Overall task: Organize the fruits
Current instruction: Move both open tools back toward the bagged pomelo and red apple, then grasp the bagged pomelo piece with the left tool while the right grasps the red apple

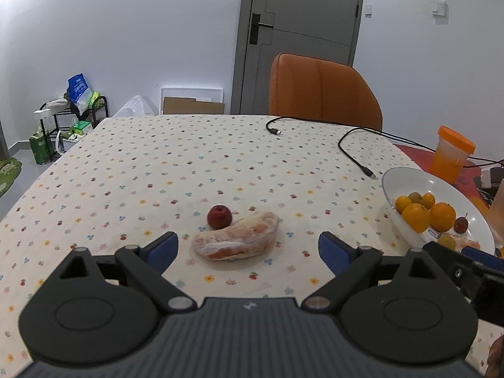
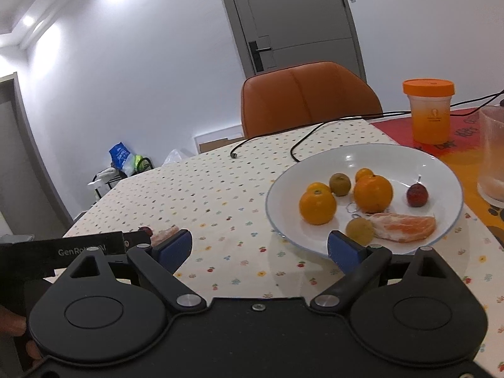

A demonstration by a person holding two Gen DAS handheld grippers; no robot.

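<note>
Colour rundown: the tablecloth (image 1: 157,170) is cream with tiny scattered flowers and cherries in red, yellow and blue. On it there's a dark red jujube (image 1: 219,217) and a peeled pomelo segment (image 1: 236,242), pale pinkish-white with orange flesh showing through. The bowl (image 2: 406,160) is white with a thin blue rim, full of bright orange tangerines (image 2: 317,207), a couple of olive-brown little fruits (image 2: 340,184) and another dark red one (image 2: 417,195). Both grippers are black with blue finger pads (image 1: 163,250). Chair (image 1: 318,89) is burnt orange, the cup (image 2: 430,111) has an orange lid, the door (image 1: 302,15) is grey, and the cables (image 1: 349,148) are black.
</note>
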